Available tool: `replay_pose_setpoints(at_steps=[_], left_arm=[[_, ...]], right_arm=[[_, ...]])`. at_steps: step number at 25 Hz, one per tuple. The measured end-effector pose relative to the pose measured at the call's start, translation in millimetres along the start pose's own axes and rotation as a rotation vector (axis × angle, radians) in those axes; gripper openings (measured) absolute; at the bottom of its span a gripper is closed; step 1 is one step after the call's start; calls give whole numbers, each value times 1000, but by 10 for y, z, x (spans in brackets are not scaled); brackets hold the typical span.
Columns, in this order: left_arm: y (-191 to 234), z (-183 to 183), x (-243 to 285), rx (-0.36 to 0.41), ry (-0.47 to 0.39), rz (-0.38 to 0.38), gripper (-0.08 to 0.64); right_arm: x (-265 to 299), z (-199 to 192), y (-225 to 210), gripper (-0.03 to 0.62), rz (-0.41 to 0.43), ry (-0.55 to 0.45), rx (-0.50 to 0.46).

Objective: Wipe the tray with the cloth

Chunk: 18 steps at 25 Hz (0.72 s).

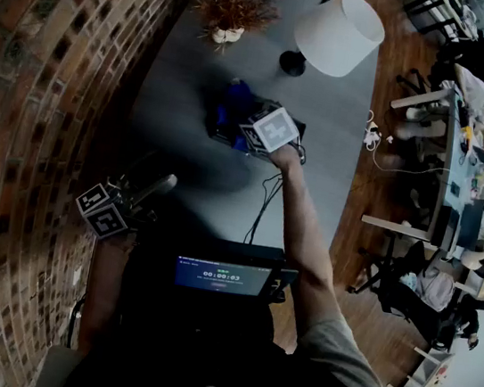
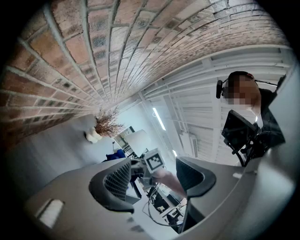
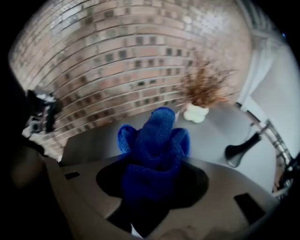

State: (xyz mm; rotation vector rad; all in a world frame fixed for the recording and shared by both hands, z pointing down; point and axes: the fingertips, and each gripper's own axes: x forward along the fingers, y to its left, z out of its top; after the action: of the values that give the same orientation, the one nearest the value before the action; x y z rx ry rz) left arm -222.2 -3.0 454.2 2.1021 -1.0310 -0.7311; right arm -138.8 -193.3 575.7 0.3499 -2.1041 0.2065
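The blue cloth (image 1: 234,104) is bunched up at the middle of the grey table, over a dark tray (image 1: 211,126) that is hard to make out. My right gripper (image 1: 253,132) points steeply down at it from the near side, its marker cube on top. In the right gripper view, the gripper (image 3: 152,183) is shut on the cloth (image 3: 154,140), which bulges out ahead of the jaws. My left gripper (image 1: 164,183) is held apart at the table's near left edge by the brick wall. In its own view the left gripper (image 2: 154,177) stands open with nothing between its fingers.
A lamp with a white shade (image 1: 340,33) and a dried plant in a white pot (image 1: 231,8) stand at the far end of the table. A cable (image 1: 264,202) runs across the table to a small screen (image 1: 222,276) near me. The brick wall (image 1: 35,67) runs along the left.
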Motion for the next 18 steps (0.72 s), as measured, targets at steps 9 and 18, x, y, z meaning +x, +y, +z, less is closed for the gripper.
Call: replay_pose_setpoints(at_steps=[9, 18], left_arm=[[8, -83, 24, -16, -6, 17, 299], [-40, -141, 122, -14, 17, -9, 299]], right_arm=[[309, -367, 418, 209, 14, 63, -166], [-117, -319, -479, 210, -204, 34, -65]])
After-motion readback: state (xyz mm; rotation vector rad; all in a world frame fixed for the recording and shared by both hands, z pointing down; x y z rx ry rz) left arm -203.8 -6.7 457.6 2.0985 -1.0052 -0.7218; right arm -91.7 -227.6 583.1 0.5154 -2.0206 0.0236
